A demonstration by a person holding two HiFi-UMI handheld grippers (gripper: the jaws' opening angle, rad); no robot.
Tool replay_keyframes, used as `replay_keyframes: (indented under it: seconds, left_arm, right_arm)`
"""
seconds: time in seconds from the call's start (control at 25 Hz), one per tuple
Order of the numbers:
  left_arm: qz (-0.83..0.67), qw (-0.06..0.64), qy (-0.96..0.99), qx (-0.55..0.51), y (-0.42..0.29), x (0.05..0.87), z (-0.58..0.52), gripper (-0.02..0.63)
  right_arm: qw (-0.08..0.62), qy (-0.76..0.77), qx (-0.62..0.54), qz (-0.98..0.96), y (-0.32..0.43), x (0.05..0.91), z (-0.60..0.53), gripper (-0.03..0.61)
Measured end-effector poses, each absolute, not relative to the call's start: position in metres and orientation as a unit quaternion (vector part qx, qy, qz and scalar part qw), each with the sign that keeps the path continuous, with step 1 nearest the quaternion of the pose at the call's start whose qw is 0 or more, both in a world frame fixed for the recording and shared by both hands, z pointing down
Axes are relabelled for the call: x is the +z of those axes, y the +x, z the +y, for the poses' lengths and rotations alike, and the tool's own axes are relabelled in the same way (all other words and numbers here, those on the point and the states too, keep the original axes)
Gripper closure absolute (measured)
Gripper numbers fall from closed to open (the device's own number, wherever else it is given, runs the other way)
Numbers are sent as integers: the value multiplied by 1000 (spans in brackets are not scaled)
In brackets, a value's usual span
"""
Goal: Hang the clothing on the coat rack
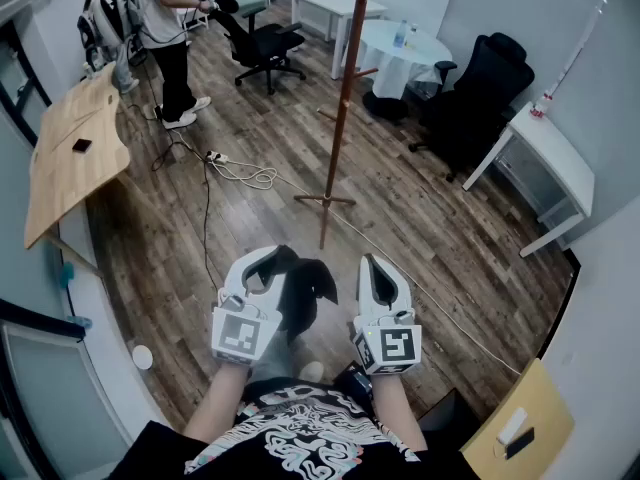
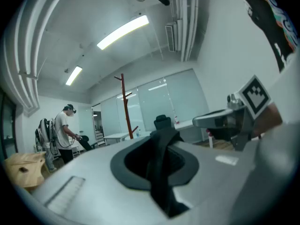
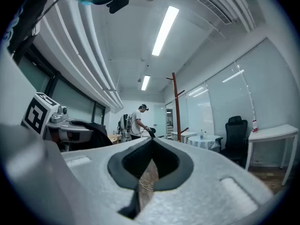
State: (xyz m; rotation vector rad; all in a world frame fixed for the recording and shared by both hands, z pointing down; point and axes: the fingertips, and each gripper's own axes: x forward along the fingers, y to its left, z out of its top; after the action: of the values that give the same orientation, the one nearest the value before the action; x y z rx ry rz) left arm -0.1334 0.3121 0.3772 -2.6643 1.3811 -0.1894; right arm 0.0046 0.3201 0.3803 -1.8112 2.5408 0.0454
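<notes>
A black garment (image 1: 303,290) hangs bunched from my left gripper (image 1: 266,260), which is shut on it. In the left gripper view a strip of the black garment (image 2: 161,165) runs between the closed jaws of the left gripper (image 2: 162,135). My right gripper (image 1: 373,265) is beside it, shut and holding nothing; in its own view the right gripper (image 3: 151,142) shows only floor through its slit. The brown coat rack (image 1: 345,88) stands on the wood floor ahead of both grippers, apart from them. The coat rack (image 2: 124,104) (image 3: 176,104) appears upright in both gripper views.
A person (image 1: 165,28) stands at the far left near a black office chair (image 1: 265,43). A wooden table (image 1: 70,148) is on the left, and a white desk (image 1: 550,158) on the right. A round table (image 1: 400,43) and another black chair (image 1: 480,93) stand behind the rack. Cables (image 1: 250,175) lie near its base.
</notes>
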Motion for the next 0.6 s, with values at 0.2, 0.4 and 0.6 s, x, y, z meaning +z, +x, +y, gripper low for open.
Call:
replay_keyframes:
  seconds: [0.2, 0.4, 0.6]
  left_arm:
    - [455, 84, -885, -61, -132, 380, 302, 598]
    - [454, 76, -885, -68, -130, 378, 301, 598]
    - [454, 90, -884, -60, -132, 366, 296, 598]
  right_arm:
    - [13, -629, -23, 777, 26, 395, 309, 580]
    - [23, -611, -20, 791, 20, 389, 314, 580]
    - [19, -608, -34, 793, 30, 403, 328, 580]
